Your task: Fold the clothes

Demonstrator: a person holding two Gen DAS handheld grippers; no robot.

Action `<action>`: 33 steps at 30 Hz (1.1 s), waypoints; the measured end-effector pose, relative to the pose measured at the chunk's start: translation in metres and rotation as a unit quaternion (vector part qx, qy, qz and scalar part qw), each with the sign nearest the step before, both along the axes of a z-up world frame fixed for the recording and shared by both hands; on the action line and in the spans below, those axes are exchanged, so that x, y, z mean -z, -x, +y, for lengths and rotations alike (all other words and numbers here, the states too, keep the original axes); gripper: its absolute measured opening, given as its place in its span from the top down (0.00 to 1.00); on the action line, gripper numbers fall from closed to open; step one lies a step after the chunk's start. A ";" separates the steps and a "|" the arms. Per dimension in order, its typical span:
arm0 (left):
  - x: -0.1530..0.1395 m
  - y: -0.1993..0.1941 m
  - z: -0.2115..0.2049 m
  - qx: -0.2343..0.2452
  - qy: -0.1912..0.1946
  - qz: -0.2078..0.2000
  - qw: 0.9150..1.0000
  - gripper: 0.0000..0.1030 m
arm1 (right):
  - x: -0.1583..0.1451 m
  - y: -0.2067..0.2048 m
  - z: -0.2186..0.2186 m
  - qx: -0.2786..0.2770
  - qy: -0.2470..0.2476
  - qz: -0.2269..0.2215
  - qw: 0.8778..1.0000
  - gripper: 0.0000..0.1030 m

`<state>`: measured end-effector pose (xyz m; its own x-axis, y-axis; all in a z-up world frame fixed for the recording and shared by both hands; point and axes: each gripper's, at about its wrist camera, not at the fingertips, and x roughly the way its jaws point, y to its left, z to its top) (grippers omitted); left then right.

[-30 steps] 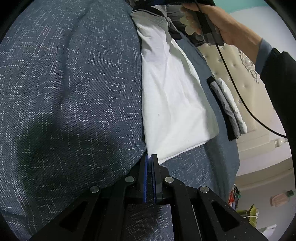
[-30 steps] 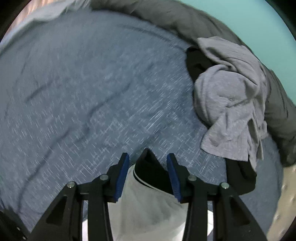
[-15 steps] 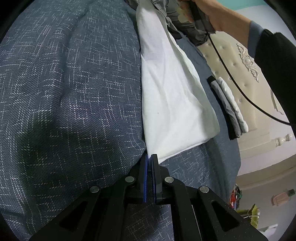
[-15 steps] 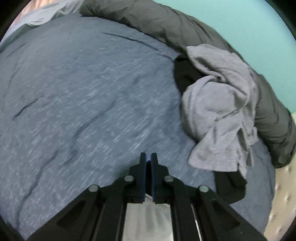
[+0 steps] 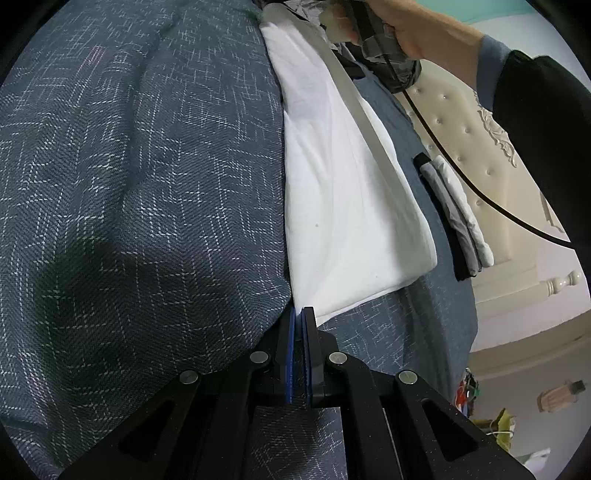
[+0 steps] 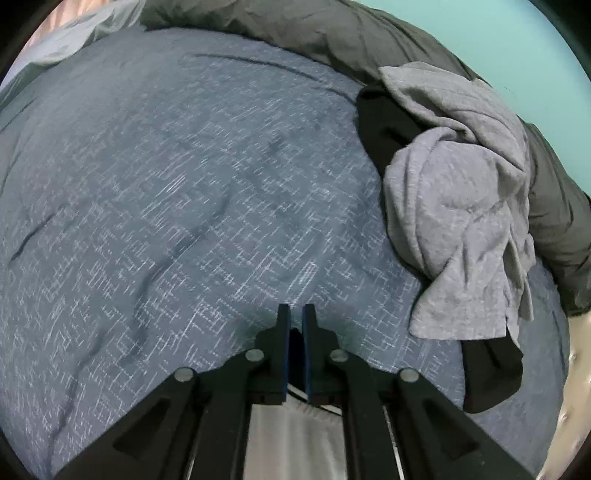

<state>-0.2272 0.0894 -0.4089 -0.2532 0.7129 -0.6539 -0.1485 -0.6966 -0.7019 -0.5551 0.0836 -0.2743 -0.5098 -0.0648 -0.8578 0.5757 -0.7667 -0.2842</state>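
A white shirt [image 5: 343, 192] lies stretched lengthwise over the blue patterned bed cover [image 5: 129, 184]. My left gripper [image 5: 300, 314] is shut on the shirt's near hem corner. At the far end, a person's hand [image 5: 417, 33] holds the other gripper over the collar end. In the right wrist view, my right gripper [image 6: 294, 314] has its pads nearly together with dark collar fabric pinched between them; its jaws are opening slightly. The white shirt [image 6: 291, 435] hangs below its fingers.
A folded stack of grey and black clothes [image 5: 454, 214] lies by the cream tufted headboard [image 5: 480, 147]. A crumpled grey garment [image 6: 461, 206] lies on a black one [image 6: 487, 376] at the right, against a dark grey duvet [image 6: 332, 33].
The right gripper's jaws closed from wide apart onto the collar and shifted over the bed. The shirt's far end now runs tauter and narrower. The left gripper kept still.
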 end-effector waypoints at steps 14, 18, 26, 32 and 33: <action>-0.001 0.000 -0.001 -0.002 0.003 0.000 1.000 0.96 | -0.093 -0.054 0.129 0.065 0.162 0.043 0.984 0.62; -0.002 -0.001 0.000 -0.003 0.008 0.002 1.000 0.96 | -0.075 -0.073 0.186 0.098 0.162 0.018 0.982 0.62; -0.001 -0.001 -0.001 0.000 0.014 0.005 1.000 0.97 | -0.018 -0.094 0.243 0.135 0.144 -0.045 0.979 0.62; 0.000 -0.001 -0.001 0.001 0.014 0.005 1.000 0.97 | 0.010 -0.089 0.230 0.115 0.115 -0.048 0.985 0.62; 0.000 -0.001 -0.001 0.001 0.014 0.005 1.000 0.97 | 0.014 -0.087 0.226 0.113 0.109 -0.049 0.986 0.64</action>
<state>-0.2259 0.0883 -0.4088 -0.2582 0.6956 -0.6704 -0.1577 -0.7150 -0.6811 -0.4678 0.3098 -0.2886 -0.4483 -0.1462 -0.8818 0.3986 -0.9157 -0.0508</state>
